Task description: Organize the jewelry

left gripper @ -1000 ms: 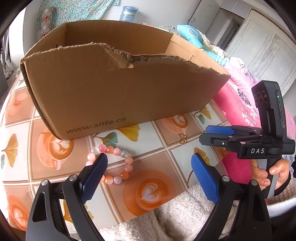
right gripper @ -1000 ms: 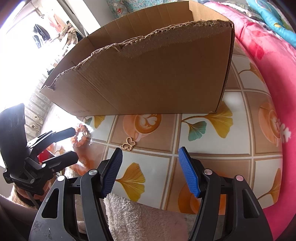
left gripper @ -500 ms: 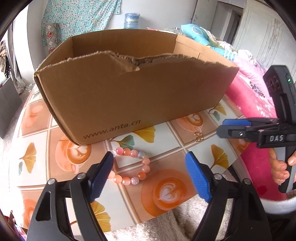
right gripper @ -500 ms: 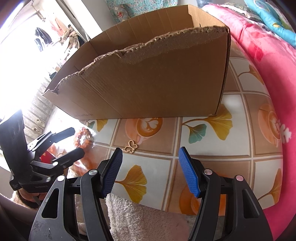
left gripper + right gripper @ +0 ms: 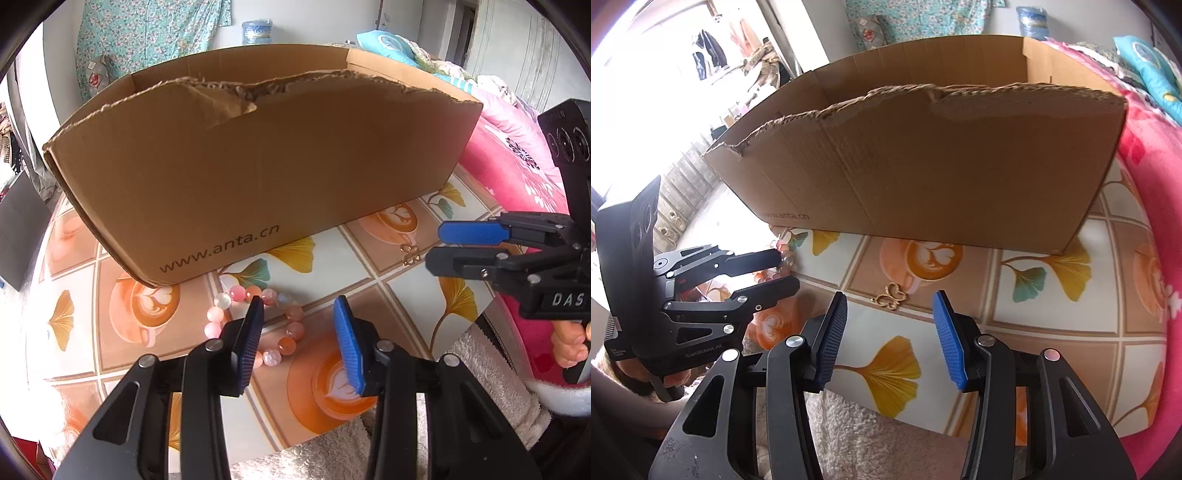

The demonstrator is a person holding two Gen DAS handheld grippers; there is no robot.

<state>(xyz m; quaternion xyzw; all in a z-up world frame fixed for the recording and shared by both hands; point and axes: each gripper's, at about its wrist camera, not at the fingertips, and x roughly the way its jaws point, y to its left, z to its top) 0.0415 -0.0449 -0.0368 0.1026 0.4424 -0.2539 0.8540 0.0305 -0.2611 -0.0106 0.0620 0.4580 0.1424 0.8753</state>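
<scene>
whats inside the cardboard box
Only the bare inner faces of the cardboard box back and side walls show above its torn front edge. That front wall hides the floor, so whether any jewelry is inside cannot be seen.

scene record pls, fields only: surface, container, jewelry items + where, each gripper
surface: table with tiled coffee-and-leaf print
container: open cardboard box, torn top edge, at the back of the table
item 1: pink bead bracelet lying flat in front of the box
item 2: gold butterfly piece on the table, apart from the bracelet
left gripper: over the bracelet, jaws closing, beads between them, not yet pinched
right gripper: near the butterfly piece, jaws closing, nothing held
</scene>
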